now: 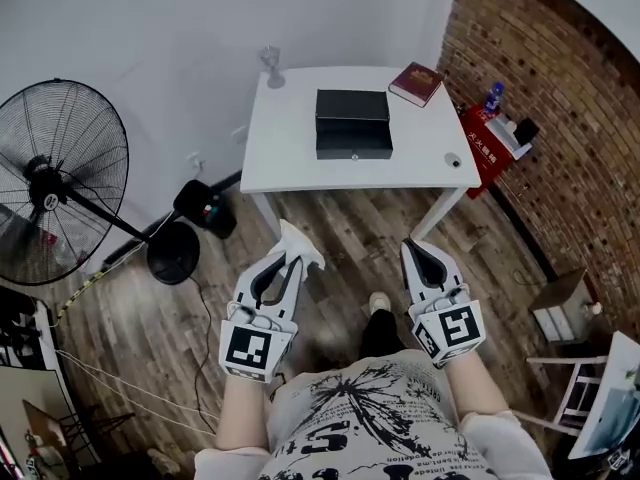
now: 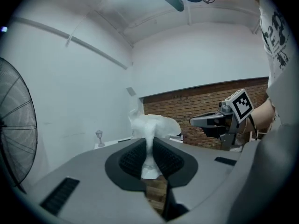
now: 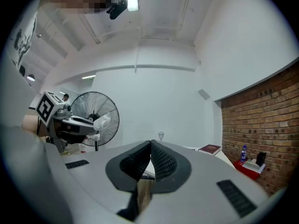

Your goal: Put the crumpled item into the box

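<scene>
A white crumpled tissue sticks out of my left gripper, which is shut on it; in the left gripper view the crumpled tissue is pinched between the ribbed pads of the left gripper. My right gripper is held beside it, shut, with nothing between its jaws; the right gripper shows its pads meeting at the tips. The black box lies on the white table ahead, lid down. Both grippers hang over the wooden floor, short of the table.
On the table stand a small glass goblet, a dark red book and a small round object. A big floor fan stands at the left. A brick wall and a red crate are at the right.
</scene>
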Motion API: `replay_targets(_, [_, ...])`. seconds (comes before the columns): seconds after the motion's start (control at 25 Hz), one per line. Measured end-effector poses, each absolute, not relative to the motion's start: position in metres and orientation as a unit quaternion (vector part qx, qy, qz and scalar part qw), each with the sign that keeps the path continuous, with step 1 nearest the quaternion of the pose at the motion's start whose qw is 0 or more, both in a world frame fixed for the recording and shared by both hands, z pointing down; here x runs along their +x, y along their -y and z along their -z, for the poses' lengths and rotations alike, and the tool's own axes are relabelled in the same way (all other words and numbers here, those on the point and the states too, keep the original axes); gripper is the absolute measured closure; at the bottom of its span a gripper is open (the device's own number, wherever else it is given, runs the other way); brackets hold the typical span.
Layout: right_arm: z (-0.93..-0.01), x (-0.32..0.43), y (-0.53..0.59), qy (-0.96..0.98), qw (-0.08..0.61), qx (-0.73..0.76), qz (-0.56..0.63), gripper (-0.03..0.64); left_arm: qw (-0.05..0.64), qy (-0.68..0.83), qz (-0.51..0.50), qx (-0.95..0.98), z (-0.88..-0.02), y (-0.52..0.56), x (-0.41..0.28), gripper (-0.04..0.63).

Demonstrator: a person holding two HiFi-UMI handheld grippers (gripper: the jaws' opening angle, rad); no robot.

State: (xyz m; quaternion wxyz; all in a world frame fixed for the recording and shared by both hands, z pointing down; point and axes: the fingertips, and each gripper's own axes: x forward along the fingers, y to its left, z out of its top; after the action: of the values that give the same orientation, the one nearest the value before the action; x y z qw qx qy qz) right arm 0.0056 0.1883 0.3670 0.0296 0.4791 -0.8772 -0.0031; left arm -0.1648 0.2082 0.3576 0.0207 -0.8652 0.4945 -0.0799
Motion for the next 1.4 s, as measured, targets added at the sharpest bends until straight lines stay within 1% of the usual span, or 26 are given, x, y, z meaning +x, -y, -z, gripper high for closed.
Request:
replay_targets(0.28, [-0.347,0.062,-0.057,0.896,0.023,0.444,0.010,0.602,0.024,-0.535,0.065,-0.842,-0.336,-0.094,-0.107,0.537])
replay_targets(0.44, [-0.340,0.091,0.008,0.905,0.025,0.425,0.018,0.603,0.020,-0.549,0.099,-0.830,-0.339,-0.037,-0.078,0.537])
replay_targets(0.68, [-0.353,0.122,0.084,0.909,0.033,0.415,0.003,0.602,0.009,-0.553,0.116,-0.825,-0.352,0.034,-0.045,0.537])
replay_targets(0.88, [-0.365,0.121,0.132,0.910,0.039,0.413,-0.016,0.602,-0.005,-0.547,0.122,-0.828,-0.364,0.088,-0.043,0.537])
replay_targets(1.16, [-0.384,0.099,0.207,0.900,0.052,0.432,-0.030,0.601,-0.019,-0.500,0.156,-0.851,-0.391,0.178,-0.054,0.537])
replay_targets(1.28, [-0.397,0.088,0.234,0.893,0.063,0.444,-0.044,0.601,-0.027,-0.461,0.187,-0.867,-0.409,0.212,-0.056,0.537])
replay_targets(1.4, [-0.414,0.079,0.260,0.887,0.081,0.452,-0.044,0.601,-0.019,-0.416,0.226,-0.881,-0.429,0.244,-0.053,0.537])
